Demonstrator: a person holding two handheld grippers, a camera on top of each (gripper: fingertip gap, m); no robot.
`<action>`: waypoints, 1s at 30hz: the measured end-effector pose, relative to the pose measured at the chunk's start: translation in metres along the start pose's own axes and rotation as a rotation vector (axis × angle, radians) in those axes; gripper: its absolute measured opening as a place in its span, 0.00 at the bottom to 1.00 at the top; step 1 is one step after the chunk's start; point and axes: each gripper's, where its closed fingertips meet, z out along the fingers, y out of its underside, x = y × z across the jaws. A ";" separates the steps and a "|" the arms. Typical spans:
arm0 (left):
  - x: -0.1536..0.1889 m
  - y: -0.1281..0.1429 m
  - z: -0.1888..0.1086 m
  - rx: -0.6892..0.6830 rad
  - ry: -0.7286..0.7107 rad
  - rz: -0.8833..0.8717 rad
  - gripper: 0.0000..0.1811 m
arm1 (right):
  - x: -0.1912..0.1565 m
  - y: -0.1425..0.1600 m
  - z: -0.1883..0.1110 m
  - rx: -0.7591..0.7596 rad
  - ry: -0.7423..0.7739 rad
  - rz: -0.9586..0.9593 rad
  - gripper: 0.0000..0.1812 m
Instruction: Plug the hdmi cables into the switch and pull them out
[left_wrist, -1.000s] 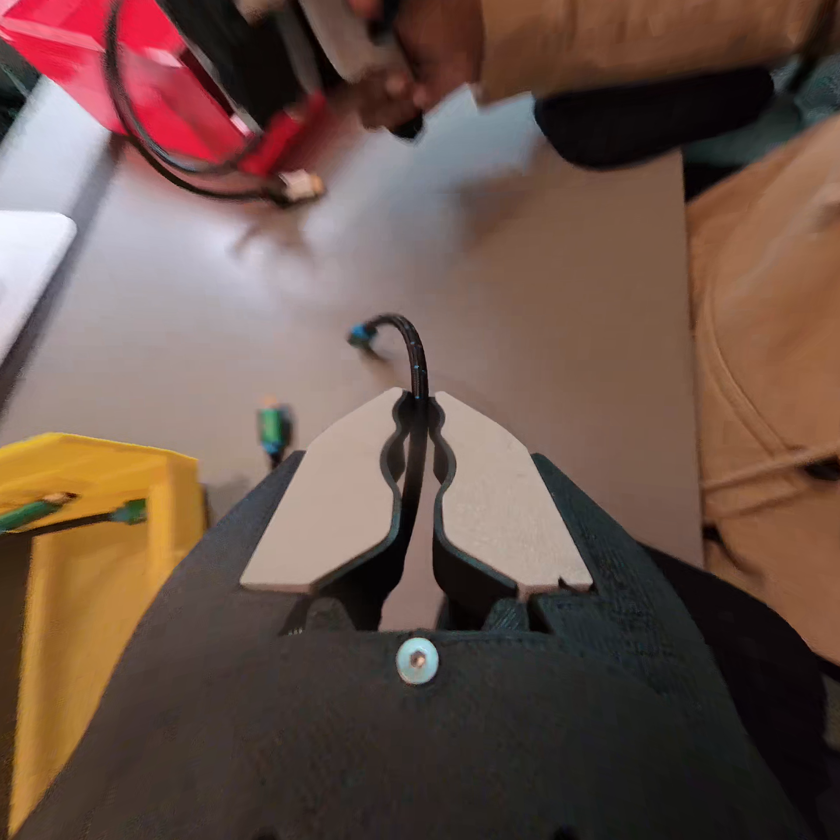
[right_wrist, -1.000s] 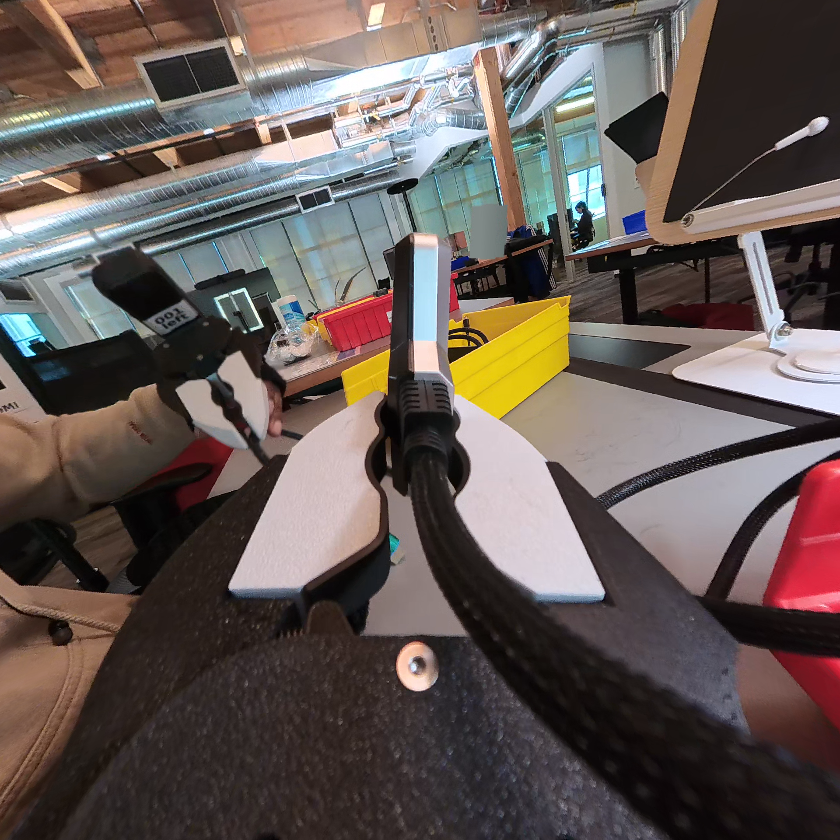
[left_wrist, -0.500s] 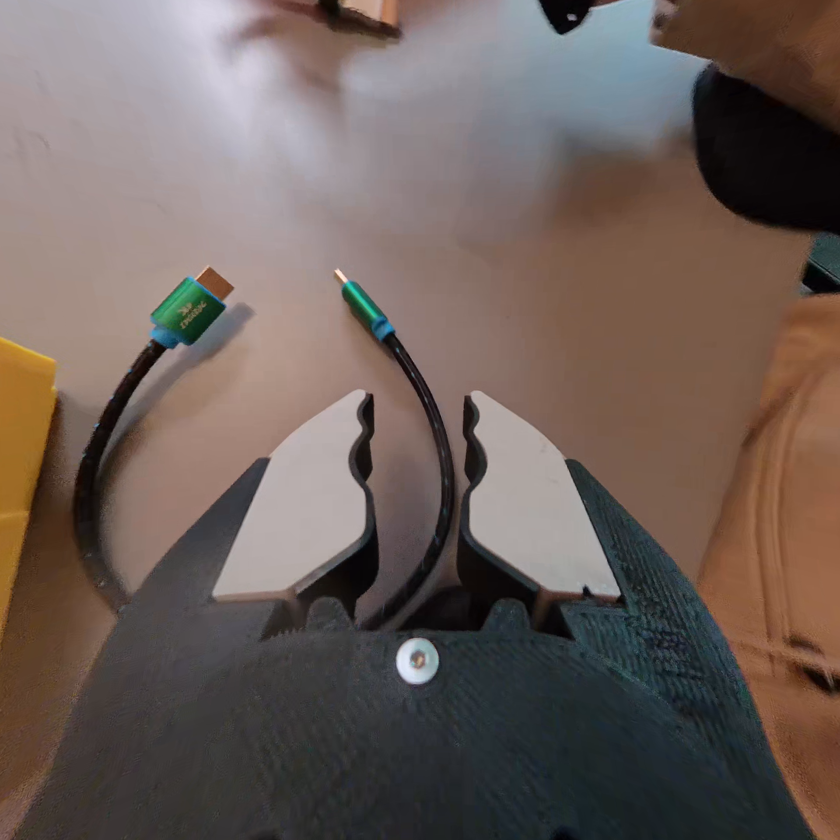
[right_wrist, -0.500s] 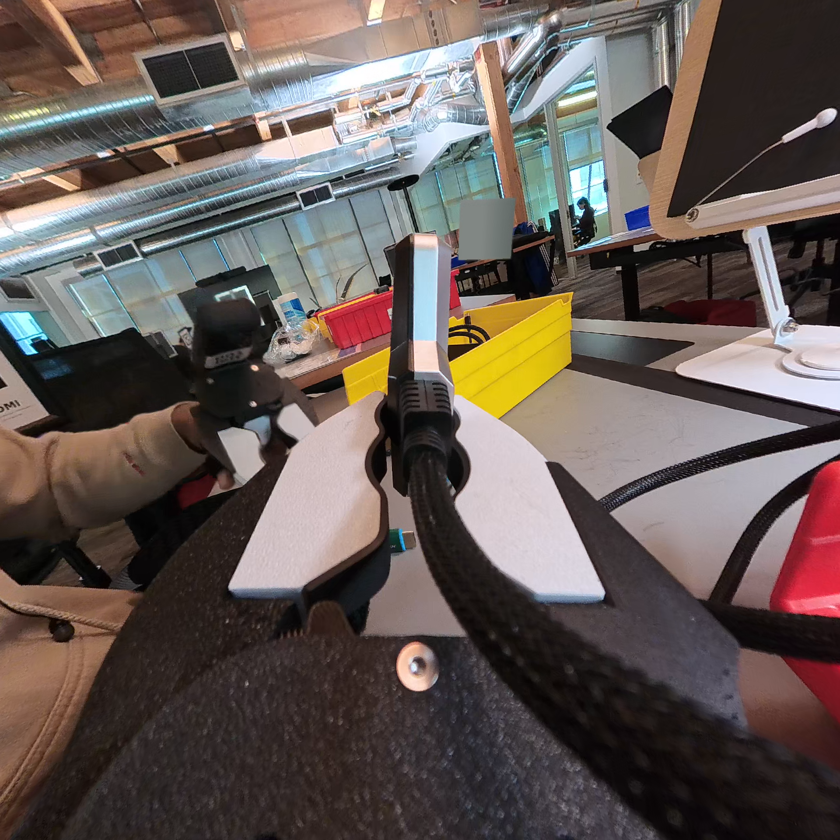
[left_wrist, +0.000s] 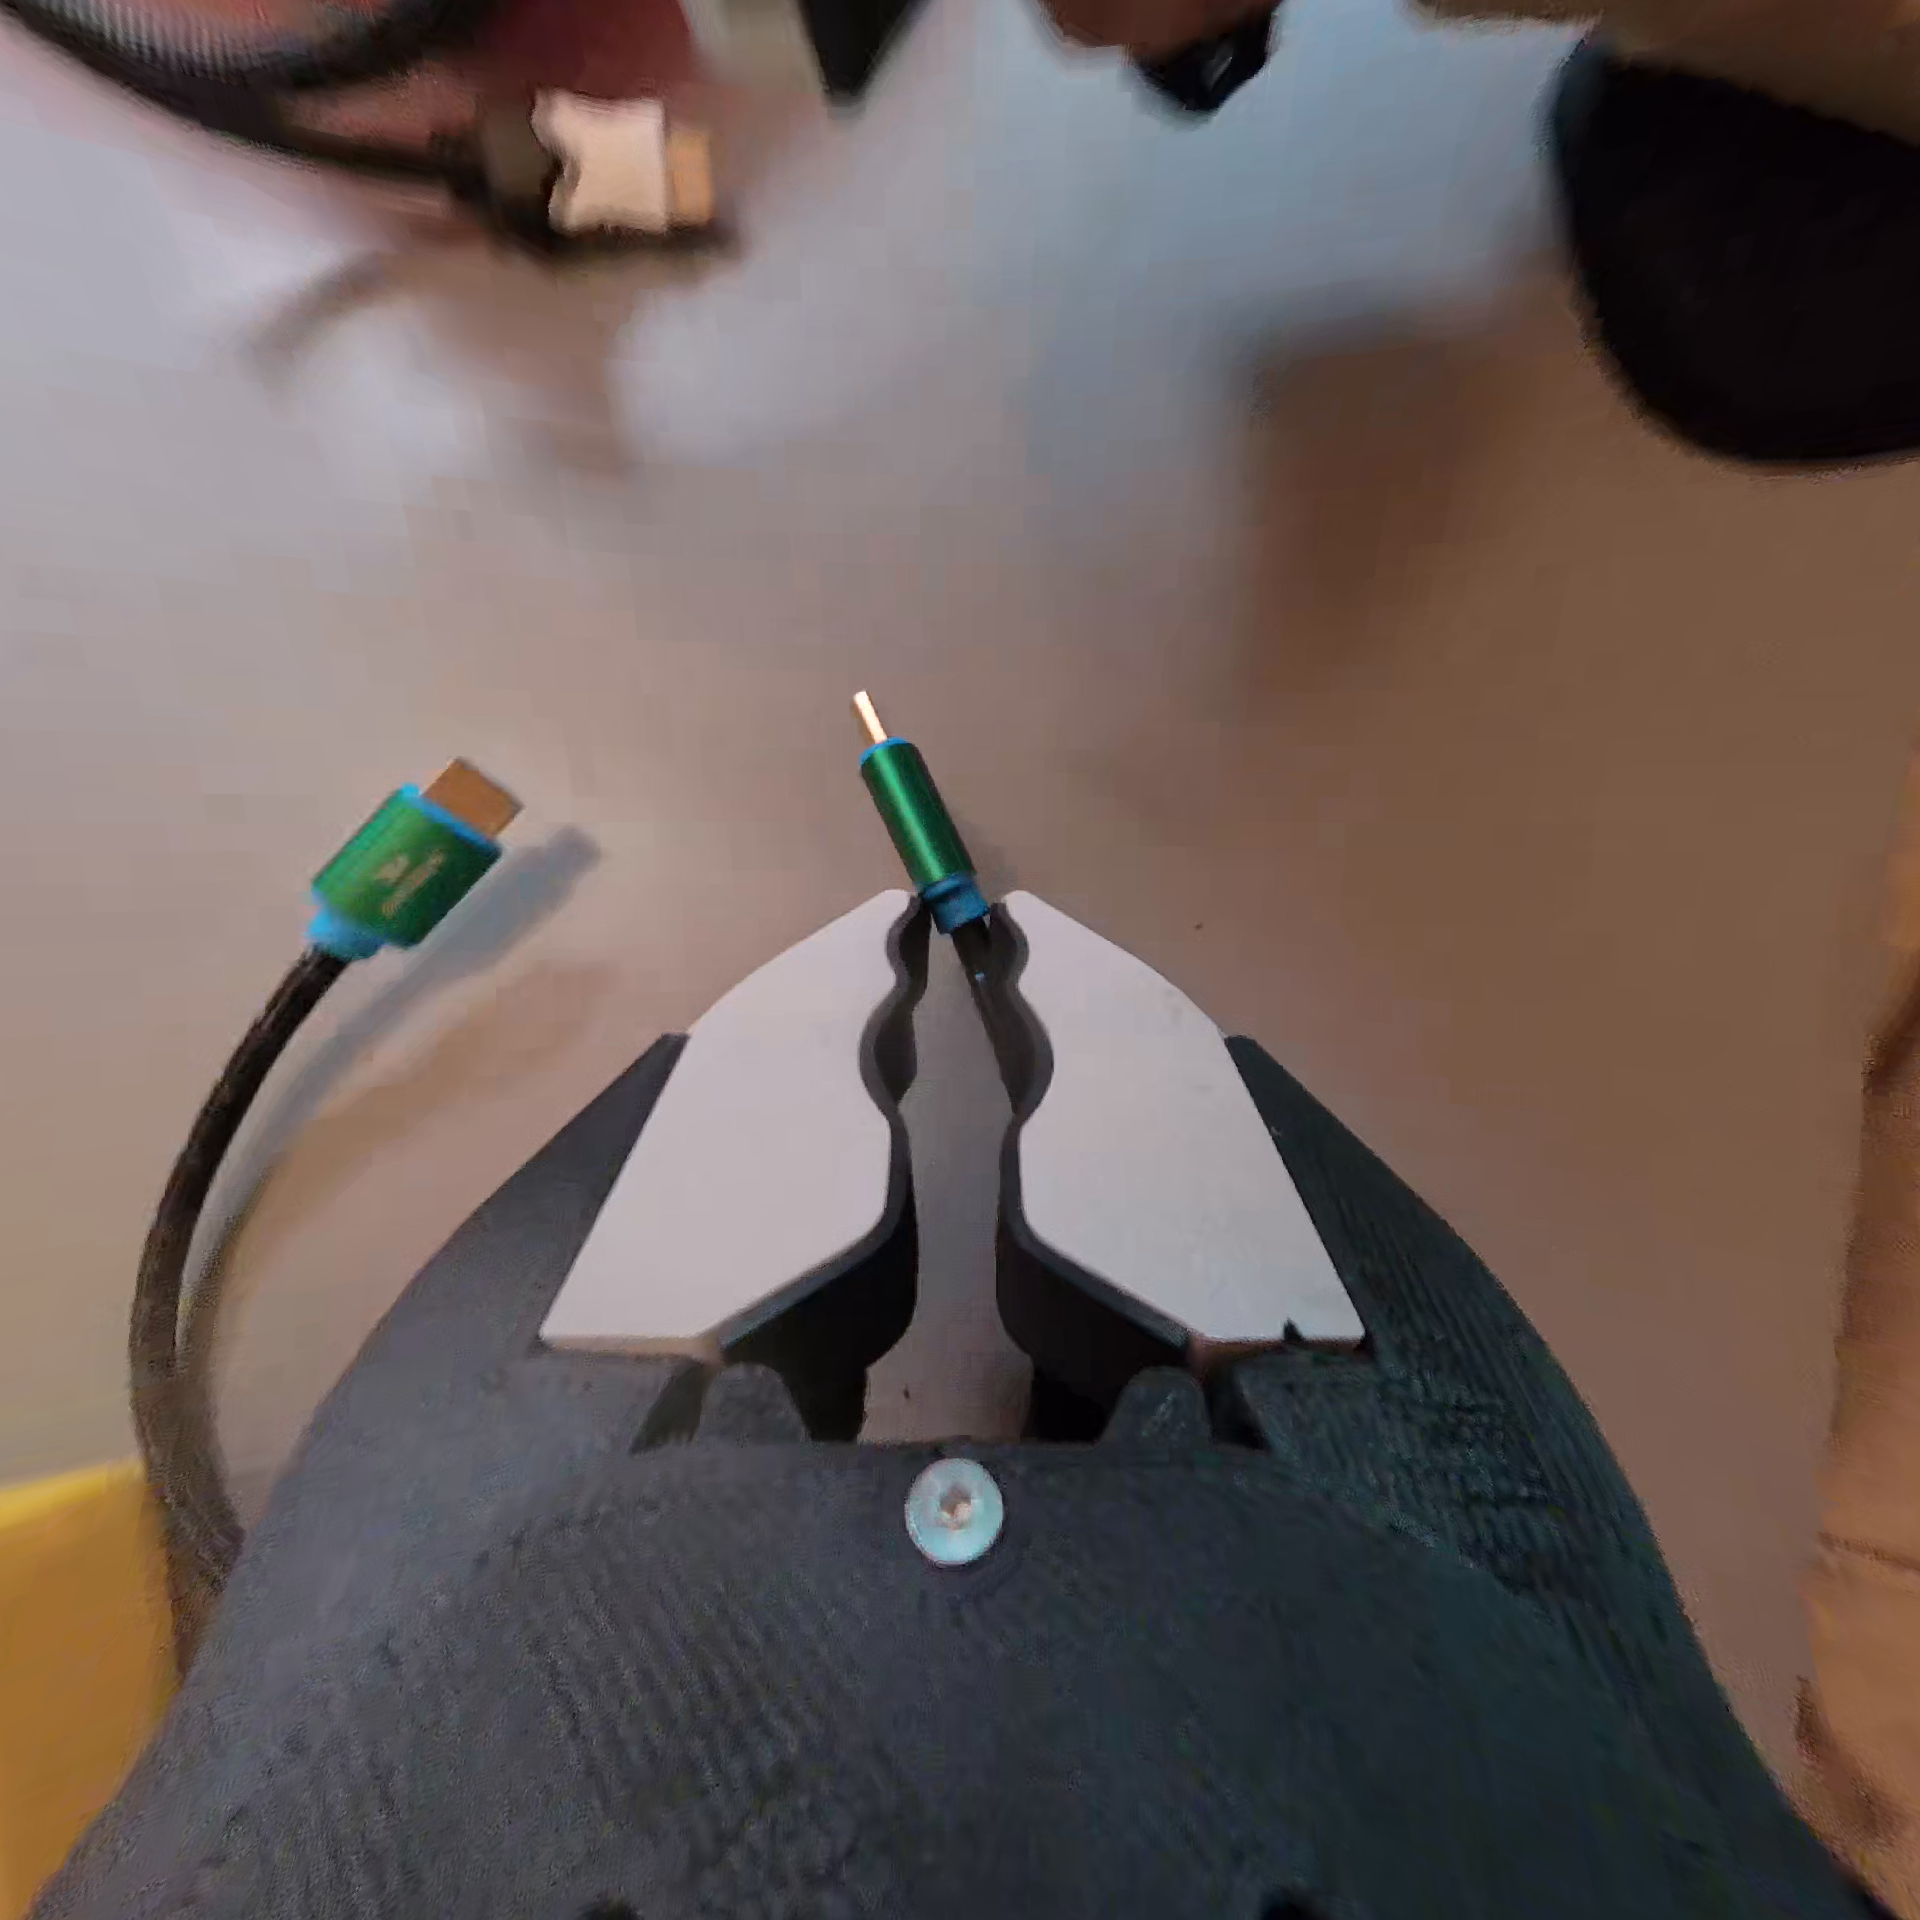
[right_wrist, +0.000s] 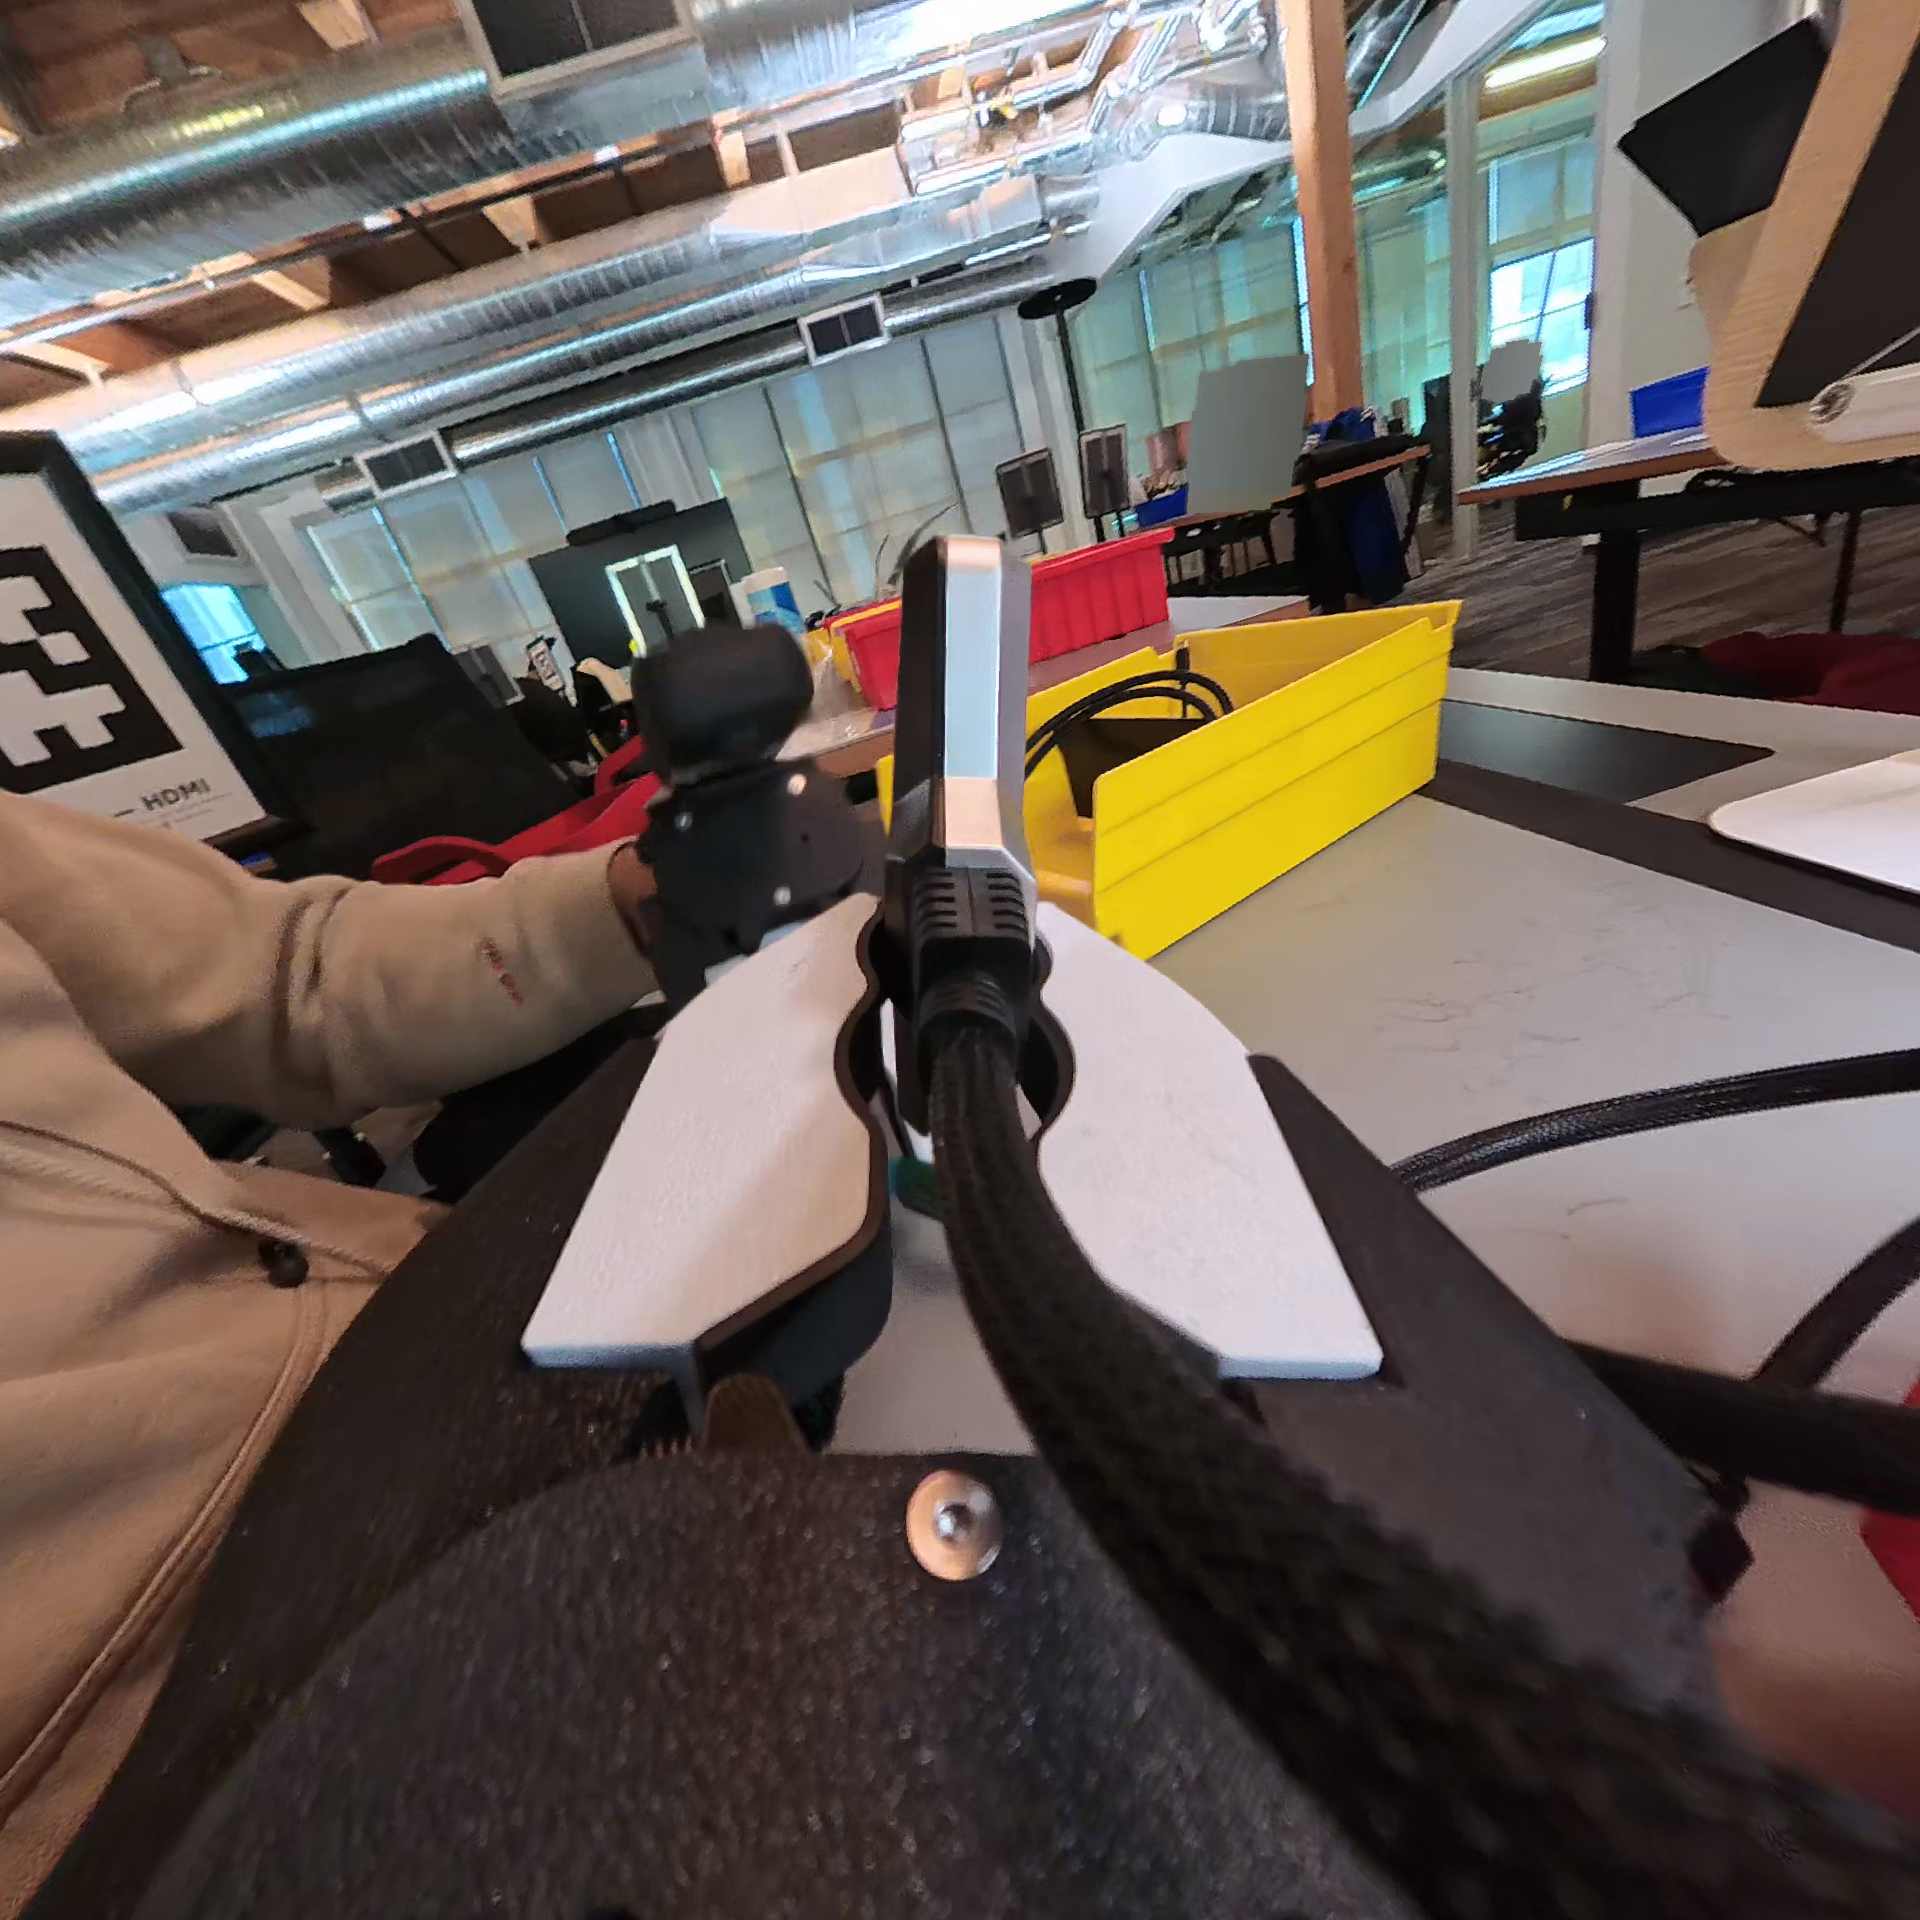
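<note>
Between the left gripper (left_wrist: 954, 914) tips, jaws closed on the blue collar of a green HDMI plug (left_wrist: 914, 816), connector pointing forward over the table (left_wrist: 1351, 727). Beside it lies a second green plug (left_wrist: 410, 871). Right gripper (right_wrist: 961, 977) clamps the upright HDMI switch (right_wrist: 961, 707); yellow bin (right_wrist: 1268, 769) beyond.

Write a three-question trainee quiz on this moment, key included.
1. True or false: the left gripper is closed on the cable just behind the green plug.
2. What does the right gripper hold? A) the switch by its cable end B) a green plug C) nothing
3. Fill in: the second green plug lies loose on the ____.

Key: 1 true; 2 A; 3 table.
</note>
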 end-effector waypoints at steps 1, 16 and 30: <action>0.002 -0.008 -0.005 0.035 0.040 0.018 0.06 | -0.002 0.001 0.000 -0.009 -0.019 0.010 0.12; 0.039 -0.021 -0.041 0.309 0.345 0.115 0.06 | -0.046 0.049 0.005 -0.268 -0.339 0.169 0.12; 0.028 -0.033 -0.042 0.414 0.286 0.074 0.06 | -0.032 0.026 0.021 -0.043 -0.239 0.203 0.12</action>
